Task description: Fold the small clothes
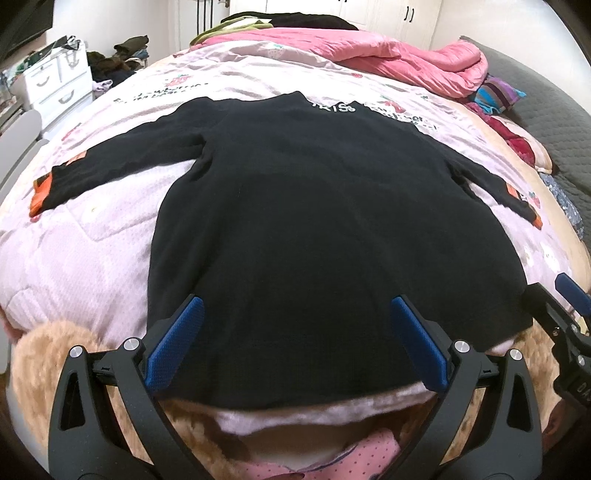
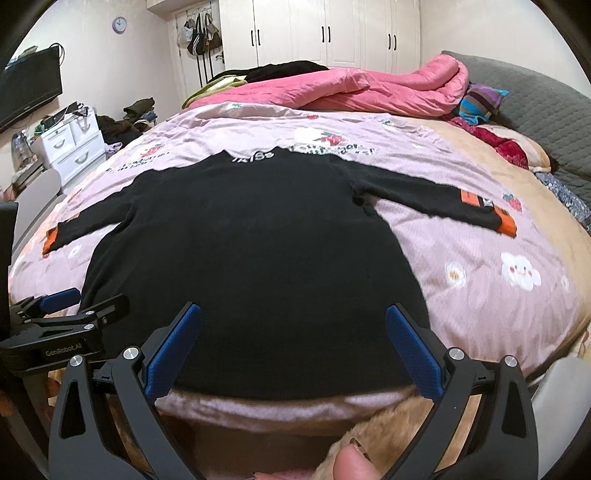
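A black long-sleeved sweater (image 1: pixel 295 206) lies flat on the pink bedspread (image 1: pixel 74 258), collar far, hem toward me, both sleeves spread out with orange cuffs. It also shows in the right wrist view (image 2: pixel 251 258). My left gripper (image 1: pixel 295 314) is open and empty, hovering over the hem's left part. My right gripper (image 2: pixel 293 321) is open and empty over the hem's right part. The right gripper shows at the right edge of the left wrist view (image 1: pixel 569 306); the left gripper shows at the left edge of the right wrist view (image 2: pixel 62 306).
A bunched pink duvet (image 2: pixel 351 88) and a striped pillow (image 2: pixel 480 101) lie at the far end of the bed. White drawers (image 2: pixel 74 147) stand to the left, wardrobes (image 2: pixel 325 33) behind. A tan furry blanket (image 1: pixel 51 354) hangs at the near edge.
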`<move>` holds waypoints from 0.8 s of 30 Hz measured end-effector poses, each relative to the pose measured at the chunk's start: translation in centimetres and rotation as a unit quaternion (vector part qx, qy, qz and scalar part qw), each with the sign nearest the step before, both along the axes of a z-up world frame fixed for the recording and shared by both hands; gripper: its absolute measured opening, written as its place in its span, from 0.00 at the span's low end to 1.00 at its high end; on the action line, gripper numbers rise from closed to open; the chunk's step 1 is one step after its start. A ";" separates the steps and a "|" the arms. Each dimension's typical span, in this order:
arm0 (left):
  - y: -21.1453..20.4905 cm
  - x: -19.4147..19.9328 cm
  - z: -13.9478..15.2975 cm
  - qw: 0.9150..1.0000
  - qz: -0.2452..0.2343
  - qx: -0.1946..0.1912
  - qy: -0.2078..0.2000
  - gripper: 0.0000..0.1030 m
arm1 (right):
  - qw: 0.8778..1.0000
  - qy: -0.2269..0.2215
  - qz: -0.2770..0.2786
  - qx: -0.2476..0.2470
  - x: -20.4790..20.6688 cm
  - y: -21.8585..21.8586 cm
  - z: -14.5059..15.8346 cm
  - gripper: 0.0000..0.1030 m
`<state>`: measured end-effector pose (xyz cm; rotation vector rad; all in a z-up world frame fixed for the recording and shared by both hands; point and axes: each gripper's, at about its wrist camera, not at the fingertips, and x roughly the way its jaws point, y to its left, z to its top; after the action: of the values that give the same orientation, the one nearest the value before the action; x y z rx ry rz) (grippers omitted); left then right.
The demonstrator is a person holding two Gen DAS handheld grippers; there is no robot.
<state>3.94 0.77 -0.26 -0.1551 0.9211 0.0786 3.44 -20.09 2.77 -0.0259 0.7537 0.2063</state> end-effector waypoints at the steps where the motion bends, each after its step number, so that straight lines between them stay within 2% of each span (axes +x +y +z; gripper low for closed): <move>1: 0.1 0.6 0.1 1.000 0.000 0.000 0.001 0.92 | 1.000 0.001 0.000 0.003 0.6 -0.1 0.2 0.96; 12: 0.8 6.1 2.1 1.000 0.002 -0.004 -0.011 0.92 | 1.000 0.001 -0.004 0.022 6.9 -0.1 2.4 0.96; 19: 1.2 9.9 3.5 1.000 0.005 -0.006 -0.012 0.92 | 0.999 -0.014 -0.021 0.034 11.5 -0.2 4.8 0.96; 24: 1.0 12.9 4.4 1.000 0.002 -0.014 -0.010 0.92 | 0.998 -0.010 -0.031 0.051 14.5 -0.6 5.5 0.96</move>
<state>16.82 1.78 4.15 -0.1826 0.9013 0.0680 17.95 -20.66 8.23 0.0929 0.7214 0.1849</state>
